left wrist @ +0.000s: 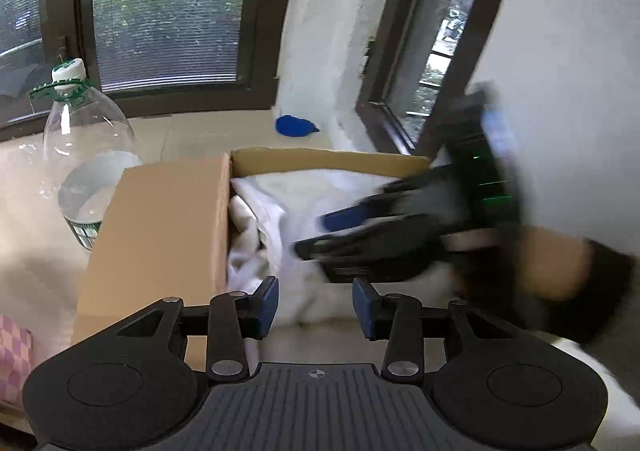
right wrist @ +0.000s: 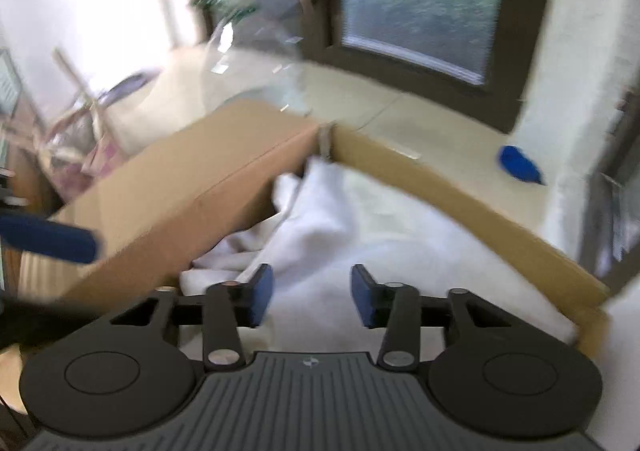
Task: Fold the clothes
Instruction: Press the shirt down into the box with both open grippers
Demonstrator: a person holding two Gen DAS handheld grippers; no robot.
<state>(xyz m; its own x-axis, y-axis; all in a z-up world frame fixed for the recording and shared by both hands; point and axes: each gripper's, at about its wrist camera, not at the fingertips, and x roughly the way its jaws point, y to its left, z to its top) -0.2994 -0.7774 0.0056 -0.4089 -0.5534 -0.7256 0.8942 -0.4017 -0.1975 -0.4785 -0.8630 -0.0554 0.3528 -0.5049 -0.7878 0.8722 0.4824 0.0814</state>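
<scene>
1. At the far left a clear plastic bottle (left wrist: 86, 155) stands just beside the cardboard box (left wrist: 160, 235). It is no part of the folding, but a wide swing could knock it.
2. The white cloth (left wrist: 280, 203) lies crumpled inside the box, bunched against the left wall and flatter toward the right. It looks light, soft and limp, so I judge it will sag and slide when it is lifted.
3. The left gripper (left wrist: 314, 303) hovers at the near edge of the box, its jaws apart with nothing between them.
4. The right gripper (right wrist: 312, 299) is above the cloth, its jaws also apart and empty.
5. A good hold would be an edge or a corner, one for each gripper; a pinch in the crumpled middle would probably take several layers.
</scene>
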